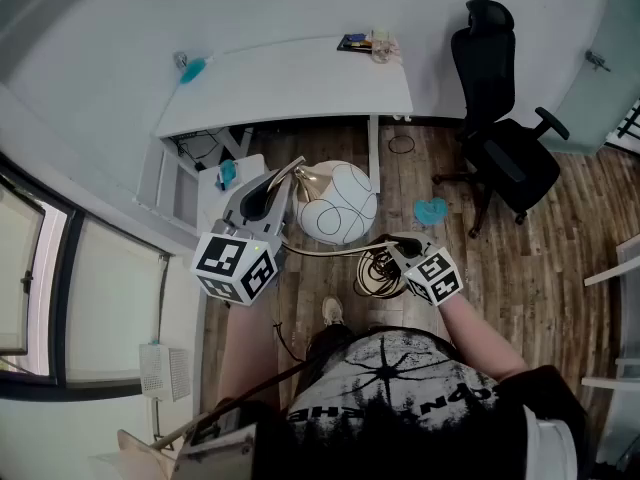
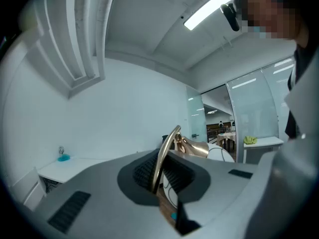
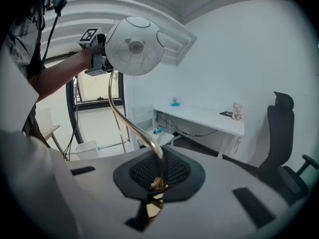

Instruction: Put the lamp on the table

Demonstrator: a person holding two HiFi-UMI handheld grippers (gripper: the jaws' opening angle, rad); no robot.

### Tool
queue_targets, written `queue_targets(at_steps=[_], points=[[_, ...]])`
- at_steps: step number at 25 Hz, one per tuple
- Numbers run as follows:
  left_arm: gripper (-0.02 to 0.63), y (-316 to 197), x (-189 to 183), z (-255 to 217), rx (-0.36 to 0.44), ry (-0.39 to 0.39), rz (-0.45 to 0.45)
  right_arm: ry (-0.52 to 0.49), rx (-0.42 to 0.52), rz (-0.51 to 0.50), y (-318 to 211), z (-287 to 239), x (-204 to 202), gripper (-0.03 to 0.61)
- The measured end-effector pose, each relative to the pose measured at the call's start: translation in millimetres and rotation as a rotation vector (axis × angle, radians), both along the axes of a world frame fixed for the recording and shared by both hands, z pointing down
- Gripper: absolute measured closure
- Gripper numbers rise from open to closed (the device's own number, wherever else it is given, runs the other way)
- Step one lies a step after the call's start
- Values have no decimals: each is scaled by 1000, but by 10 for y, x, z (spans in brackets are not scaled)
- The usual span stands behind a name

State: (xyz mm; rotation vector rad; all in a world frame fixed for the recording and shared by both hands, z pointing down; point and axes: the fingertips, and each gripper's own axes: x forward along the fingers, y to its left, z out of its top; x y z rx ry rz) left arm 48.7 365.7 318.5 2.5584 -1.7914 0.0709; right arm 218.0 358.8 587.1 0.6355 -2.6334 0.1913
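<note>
Black office chair (image 1: pixel 505 138) well beyond right claw (image 1: pixel 395 250), off to its right, on wood floor (image 1: pixel 560 238). Flat teal object (image 1: pixel 432 210) on floor just beyond right claw. Thin cable ring (image 1: pixel 401 144) on floor farther out. Small teal item (image 1: pixel 228 173) on low white stand (image 1: pixel 210 208), just left of left claw (image 1: pixel 288 176). Teal bottle-like item (image 1: pixel 190 67) far beyond left claw. Small clutter (image 1: pixel 368 43) far beyond right claw. Window (image 1: pixel 40 268) well left of left claw; white perforated box (image 1: pixel 165 370) behind left claw, near window

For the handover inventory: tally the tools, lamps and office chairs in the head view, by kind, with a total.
tools: 2 (left tool, right tool)
lamp: 1
office chair: 1
total: 4
</note>
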Motion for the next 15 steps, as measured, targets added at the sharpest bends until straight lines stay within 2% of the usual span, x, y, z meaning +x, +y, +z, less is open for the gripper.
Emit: queue_targets(at_steps=[15], points=[[591,60,106,-20,0,-34,-5,-29,-19,-8,-6,39,0,558]])
